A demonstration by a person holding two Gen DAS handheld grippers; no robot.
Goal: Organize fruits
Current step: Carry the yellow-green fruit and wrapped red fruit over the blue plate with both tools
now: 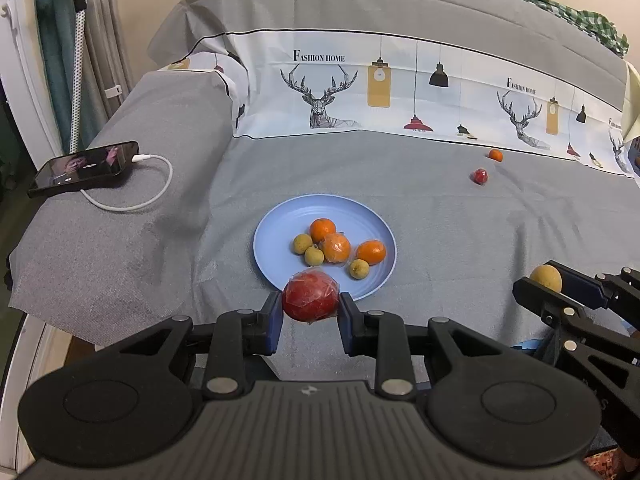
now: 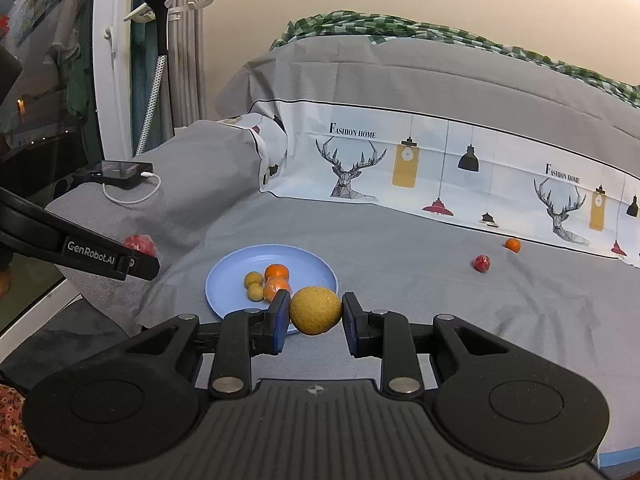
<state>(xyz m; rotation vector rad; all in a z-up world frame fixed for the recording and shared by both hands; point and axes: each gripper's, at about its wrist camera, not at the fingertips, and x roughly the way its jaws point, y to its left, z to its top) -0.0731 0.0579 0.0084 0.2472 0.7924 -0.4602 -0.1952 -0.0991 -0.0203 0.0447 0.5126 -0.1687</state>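
Biggest risk: the left gripper (image 1: pixel 311 303) pinches a plastic-wrapped red fruit (image 1: pixel 311 297) just short of the blue plate (image 1: pixel 276 216) — the slick film could let it slip onto the grey bedsheet (image 1: pixel 440 220). The right gripper (image 2: pixel 315 312) pinches a round yellow fruit (image 2: pixel 315 310); dropped, it would likely roll. The plate holds three oranges and three small yellow fruits. Farther off on the sheet lie a small red fruit (image 1: pixel 479 176) and a small orange (image 1: pixel 495 155).

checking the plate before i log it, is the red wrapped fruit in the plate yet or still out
Out. The red wrapped fruit is clamped in the left gripper at the blue plate's near rim, not among the fruits lying in it.
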